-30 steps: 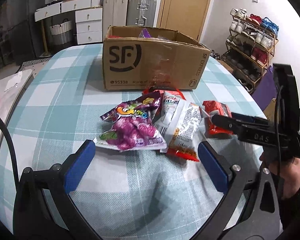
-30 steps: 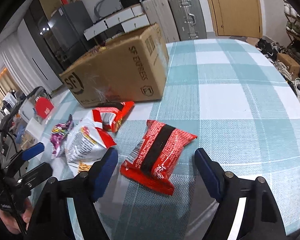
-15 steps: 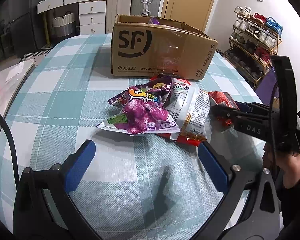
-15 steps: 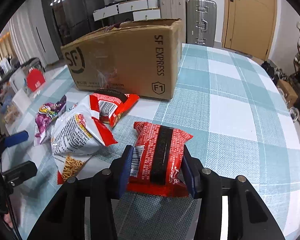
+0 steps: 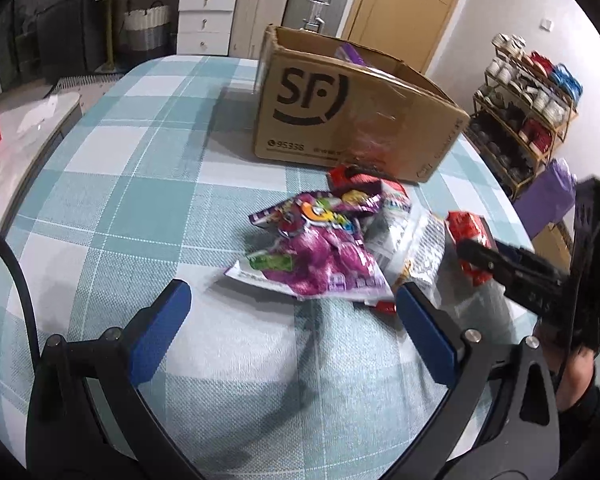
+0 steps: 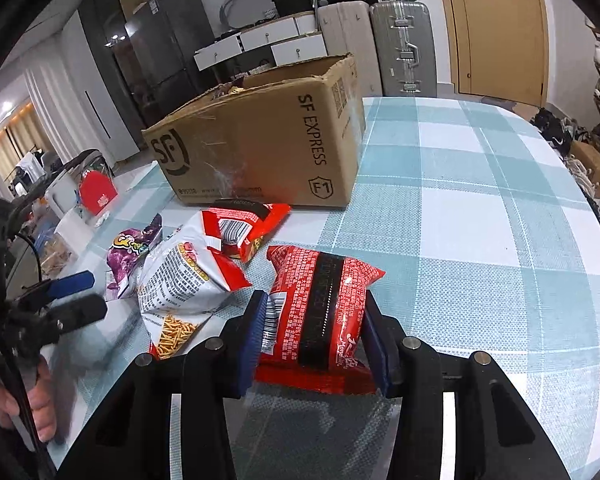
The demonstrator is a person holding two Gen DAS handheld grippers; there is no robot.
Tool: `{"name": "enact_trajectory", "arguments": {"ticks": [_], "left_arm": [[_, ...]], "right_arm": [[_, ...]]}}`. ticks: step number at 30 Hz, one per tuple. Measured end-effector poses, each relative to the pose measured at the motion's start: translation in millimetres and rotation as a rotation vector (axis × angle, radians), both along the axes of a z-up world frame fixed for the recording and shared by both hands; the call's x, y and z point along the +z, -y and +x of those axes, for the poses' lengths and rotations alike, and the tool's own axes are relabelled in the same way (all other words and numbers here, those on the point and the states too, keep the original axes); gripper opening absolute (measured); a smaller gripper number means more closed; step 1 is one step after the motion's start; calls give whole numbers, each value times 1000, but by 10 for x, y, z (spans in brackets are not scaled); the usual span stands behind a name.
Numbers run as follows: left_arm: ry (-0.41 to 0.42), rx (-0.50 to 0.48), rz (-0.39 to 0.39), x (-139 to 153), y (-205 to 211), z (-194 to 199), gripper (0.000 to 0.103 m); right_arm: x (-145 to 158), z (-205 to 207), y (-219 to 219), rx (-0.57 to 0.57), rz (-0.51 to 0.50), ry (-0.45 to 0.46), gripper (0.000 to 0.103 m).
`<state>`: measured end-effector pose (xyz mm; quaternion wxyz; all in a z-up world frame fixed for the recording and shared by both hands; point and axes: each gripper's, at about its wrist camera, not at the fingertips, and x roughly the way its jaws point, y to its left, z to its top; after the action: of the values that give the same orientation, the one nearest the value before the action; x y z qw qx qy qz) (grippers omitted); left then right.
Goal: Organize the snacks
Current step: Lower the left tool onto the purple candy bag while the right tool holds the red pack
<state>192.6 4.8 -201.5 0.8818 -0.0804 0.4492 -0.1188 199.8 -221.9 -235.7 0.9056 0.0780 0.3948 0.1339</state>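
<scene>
Cardboard of a brown, open-topped shipping box [image 6: 260,148] printed with black letters is seen at the far side of the teal-and-white checked tablecloth [image 6: 480,216]; only a purple packet edge [image 5: 350,54] is made out above its rim, and the rest of its contents cannot be told. A red noodle packet with a black band [image 6: 320,312] is pinched by its long sides between the blue pads of the right gripper [image 6: 316,340], whose jaws have just been closing; its long axis is pointed away from the camera, towards the box. The left gripper [image 5: 292,312] is held with jaws spread wide, just short of a purple candy bag [image 5: 320,256], which is overlapped with a white-and-red crisp-stick bag [image 6: 188,276] and a smaller red packet [image 6: 244,224].
</scene>
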Motion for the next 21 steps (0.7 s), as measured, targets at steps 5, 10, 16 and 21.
{"name": "enact_trajectory", "arguments": {"ticks": [5, 10, 16, 21], "left_arm": [[-83, 39, -106, -44, -136, 203, 102], [-123, 55, -154, -98, -177, 352, 102], [-154, 44, -144, -122, -69, 538, 102], [-163, 41, -105, -145, 50, 670, 102]], "right_arm": [[-22, 17, 89, -25, 38, -16, 45], [-30, 21, 96, -15, 49, -18, 45], [-37, 22, 109, -13, 66, -20, 45], [-49, 23, 167, -25, 97, -26, 45]]}}
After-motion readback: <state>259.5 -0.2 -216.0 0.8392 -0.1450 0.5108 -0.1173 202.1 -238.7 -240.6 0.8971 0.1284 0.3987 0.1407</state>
